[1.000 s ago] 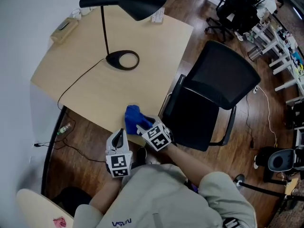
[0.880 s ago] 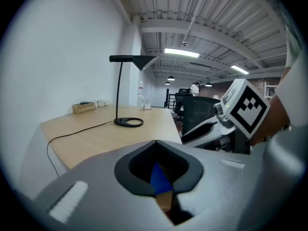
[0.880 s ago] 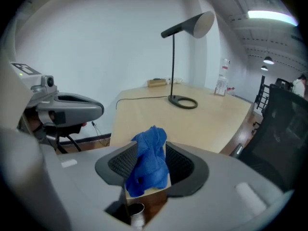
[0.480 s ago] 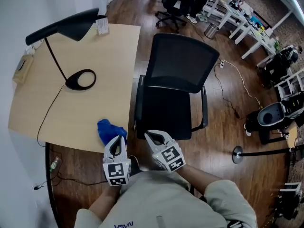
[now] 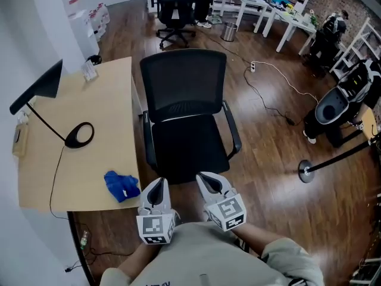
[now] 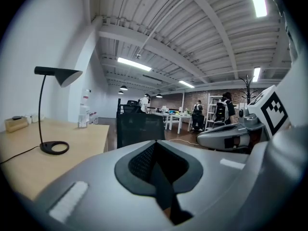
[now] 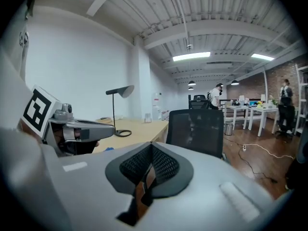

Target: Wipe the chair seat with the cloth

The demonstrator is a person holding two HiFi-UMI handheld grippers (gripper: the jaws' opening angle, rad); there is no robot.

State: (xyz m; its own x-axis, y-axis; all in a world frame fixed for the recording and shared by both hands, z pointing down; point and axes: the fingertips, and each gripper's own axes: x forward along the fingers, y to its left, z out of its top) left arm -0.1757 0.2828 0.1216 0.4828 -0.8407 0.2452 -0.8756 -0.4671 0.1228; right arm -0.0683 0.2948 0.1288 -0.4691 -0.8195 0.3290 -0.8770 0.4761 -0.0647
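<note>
The blue cloth [image 5: 122,185] lies crumpled on the wooden desk [image 5: 89,118], near its front corner, with neither gripper touching it. To its right stands the black office chair, its seat [image 5: 187,148] bare. My left gripper [image 5: 158,185] hovers at the seat's near edge, shut and empty. My right gripper [image 5: 206,177] is beside it, also shut with nothing between its jaws. In the left gripper view the chair's backrest [image 6: 139,128] rises beyond the closed jaws. The right gripper view has the backrest [image 7: 197,128] ahead and a sliver of cloth [image 7: 109,148] at the left.
A black desk lamp [image 5: 77,134] with its cord stands on the desk behind the cloth. The chair has armrests [image 5: 232,133] on both sides. Wooden floor, a pole stand [image 5: 308,171], cables and more chairs and tables lie to the right and behind.
The right gripper has left the cloth on the desk and pulled back. The view has swung from the desk to the chair, and both grippers now sit in front of the seat.
</note>
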